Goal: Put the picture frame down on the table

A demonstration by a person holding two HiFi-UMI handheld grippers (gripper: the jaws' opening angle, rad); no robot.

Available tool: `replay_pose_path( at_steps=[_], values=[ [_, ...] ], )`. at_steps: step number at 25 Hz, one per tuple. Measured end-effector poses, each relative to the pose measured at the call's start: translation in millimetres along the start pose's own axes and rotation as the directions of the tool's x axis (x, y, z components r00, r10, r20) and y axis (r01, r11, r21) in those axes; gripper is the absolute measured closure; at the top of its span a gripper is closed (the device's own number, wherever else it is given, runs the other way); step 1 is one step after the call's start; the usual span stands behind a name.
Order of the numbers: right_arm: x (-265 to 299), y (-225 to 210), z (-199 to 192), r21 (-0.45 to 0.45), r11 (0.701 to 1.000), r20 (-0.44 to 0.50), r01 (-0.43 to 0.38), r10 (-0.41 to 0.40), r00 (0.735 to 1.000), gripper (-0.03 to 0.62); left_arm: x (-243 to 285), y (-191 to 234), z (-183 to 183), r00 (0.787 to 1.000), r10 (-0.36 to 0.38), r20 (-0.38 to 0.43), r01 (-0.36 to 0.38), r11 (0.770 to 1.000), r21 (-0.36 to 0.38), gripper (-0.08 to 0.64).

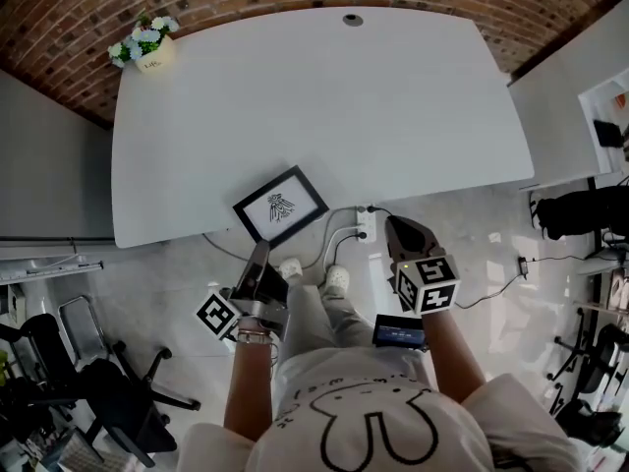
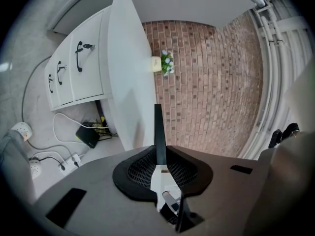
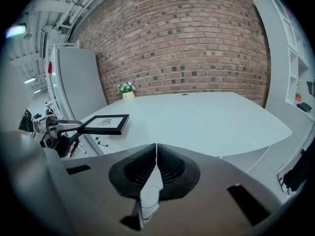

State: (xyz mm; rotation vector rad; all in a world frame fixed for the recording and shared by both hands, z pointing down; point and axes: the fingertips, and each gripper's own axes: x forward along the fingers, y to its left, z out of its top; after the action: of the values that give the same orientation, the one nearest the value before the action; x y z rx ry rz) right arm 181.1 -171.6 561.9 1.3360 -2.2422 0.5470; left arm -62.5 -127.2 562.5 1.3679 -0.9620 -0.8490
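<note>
The white bench point(image 1: 324, 96) fills most of the head view, its rounded top bare across the middle. A brick wall point(image 3: 187, 43) stands behind its far edge. Below the top, the left gripper view shows a white drawer unit point(image 2: 78, 68) with dark handles, and cables trail on the pale floor beside it.

The person stands at the near edge of the bench, both forearms reaching forward.

The picture frame point(image 1: 280, 206) is black with a white sheet and a small dark drawing. It sits at the near edge of the bench, turned at an angle, with its near corner out past the edge. From the right gripper view it lies level and face up at the top's corner point(image 3: 104, 123). Whether it rests on the surface or hangs just above it cannot be told.

The left claw point(image 1: 261, 254) is pinching the frame's near side. In its own view the frame shows edge-on as a thin dark strip point(image 2: 158, 127) clamped between the jaws.

The right claw point(image 1: 394, 224) is held off the bench to the right of the frame, over the floor. Its jaws are pressed together point(image 3: 156, 154) with nothing between them.

A small pot of white flowers point(image 1: 147, 47) stands at the far left corner of the bench.
</note>
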Motion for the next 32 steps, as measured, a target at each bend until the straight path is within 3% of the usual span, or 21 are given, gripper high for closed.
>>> replay_pose_path(
  at_steps=[5, 13, 27, 32],
  values=[
    [4, -1, -13, 0.010, 1.000, -0.030, -0.002, 0.003, 1.000, 0.573, -6, 18, -2, 0.999, 0.041, 0.000, -0.041, 0.999, -0.020, 0.486],
    [11, 4, -28, 0.027, 1.000, -0.064, -0.015, 0.017, 0.998, 0.574, -3, 34, 3, 0.998, 0.047, 0.033, -0.046, 0.998, -0.044, 0.486],
    [11, 2, -22, 0.020, 1.000, -0.056, -0.015, 0.016, 0.998, 0.574, 1, 58, 7, 0.989, 0.102, 0.108, -0.084, 0.983, -0.161, 0.483],
    [9, 3, -16, 0.009, 1.000, -0.051, -0.016, 0.016, 0.999, 0.574, 8, 60, 9, 0.985, 0.126, 0.118, -0.106, 0.982, -0.158, 0.482]
  ],
)
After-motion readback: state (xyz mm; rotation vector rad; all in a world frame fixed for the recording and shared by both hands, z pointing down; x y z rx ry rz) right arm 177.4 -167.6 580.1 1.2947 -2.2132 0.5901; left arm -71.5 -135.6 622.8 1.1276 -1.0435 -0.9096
